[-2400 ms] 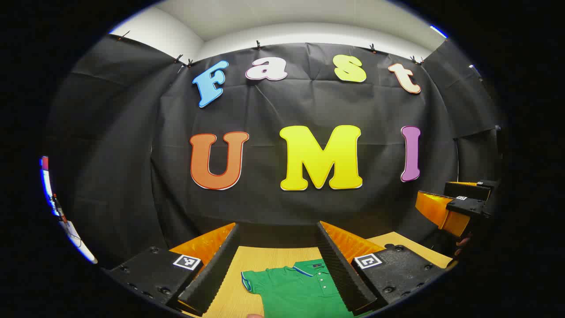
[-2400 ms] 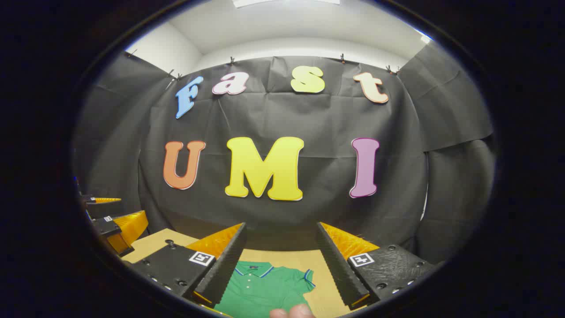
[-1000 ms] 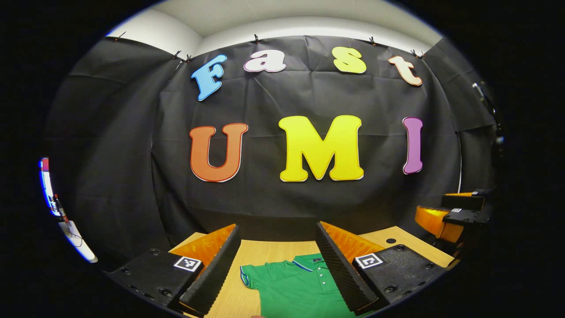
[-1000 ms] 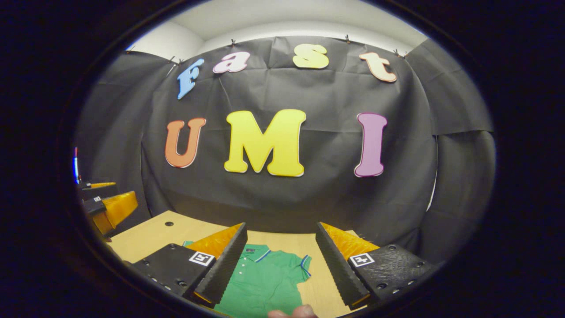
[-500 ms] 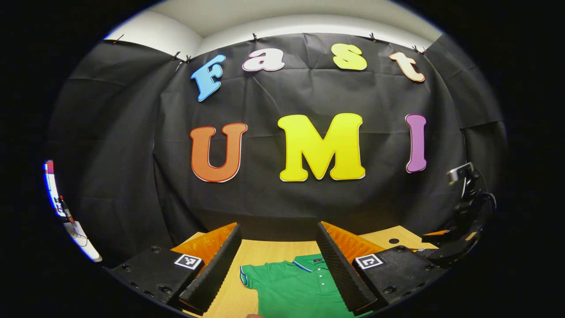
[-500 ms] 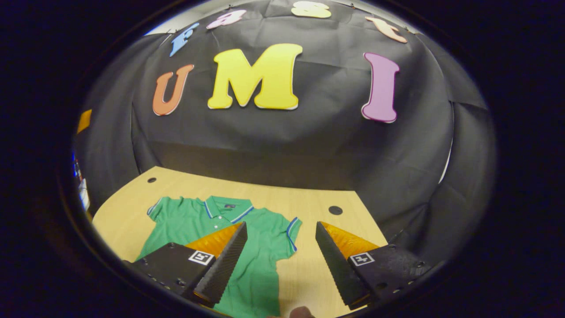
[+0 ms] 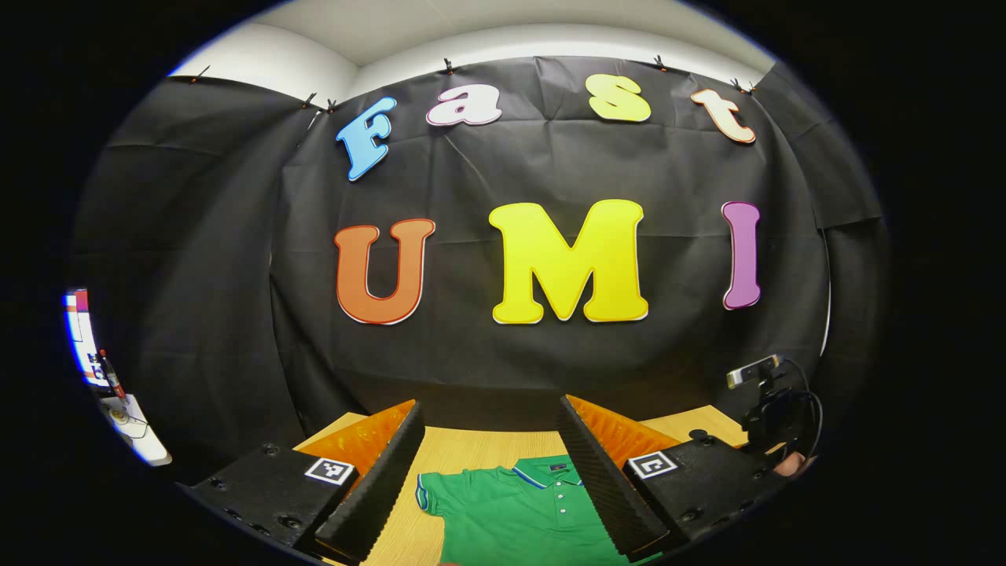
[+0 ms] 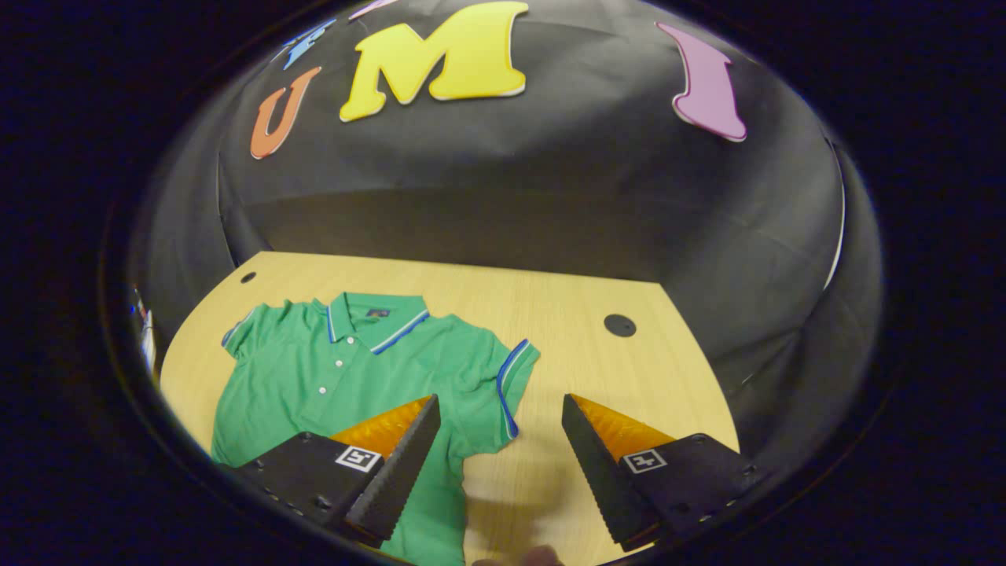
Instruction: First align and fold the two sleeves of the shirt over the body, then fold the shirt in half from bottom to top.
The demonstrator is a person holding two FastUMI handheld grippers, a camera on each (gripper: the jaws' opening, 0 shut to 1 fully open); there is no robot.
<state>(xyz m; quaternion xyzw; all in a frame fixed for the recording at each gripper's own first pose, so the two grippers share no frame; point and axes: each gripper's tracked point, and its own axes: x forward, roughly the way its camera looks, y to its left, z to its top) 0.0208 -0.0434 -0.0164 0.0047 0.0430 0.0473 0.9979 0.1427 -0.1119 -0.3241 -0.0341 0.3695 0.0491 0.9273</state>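
In the right gripper view, the right gripper [image 8: 499,440] is hanging above the table [image 8: 597,369] with its two fingers spread wide apart and holding nothing. Between and behind them the green shirt [image 8: 354,377] is lying flat on the wood, face up, with its collar pointing toward the far edge of the table and the black cloth wall [image 8: 550,196]. The left finger [image 8: 393,479] is covering a part of the shirt body, and the hem is cut off at the bottom, so I cannot tell how the lower part is lying. One sleeve [image 8: 507,385] with a blue band is lying just in front of the gap between the fingers; the other sleeve [image 8: 240,330] is reaching toward the far left corner. Both sleeves are lying spread out, not folded over the body. A dark round hole [image 8: 619,325] is showing in the bare wood near the far right edge.

In the left gripper view, the left gripper [image 7: 487,464] is also standing open and empty. Its fingers are hiding both sides of the shirt [image 7: 511,511], so only the collar, the buttons and one sleeve are showing. At the right edge a small dark device [image 7: 766,409] is sitting low, too small to make out.
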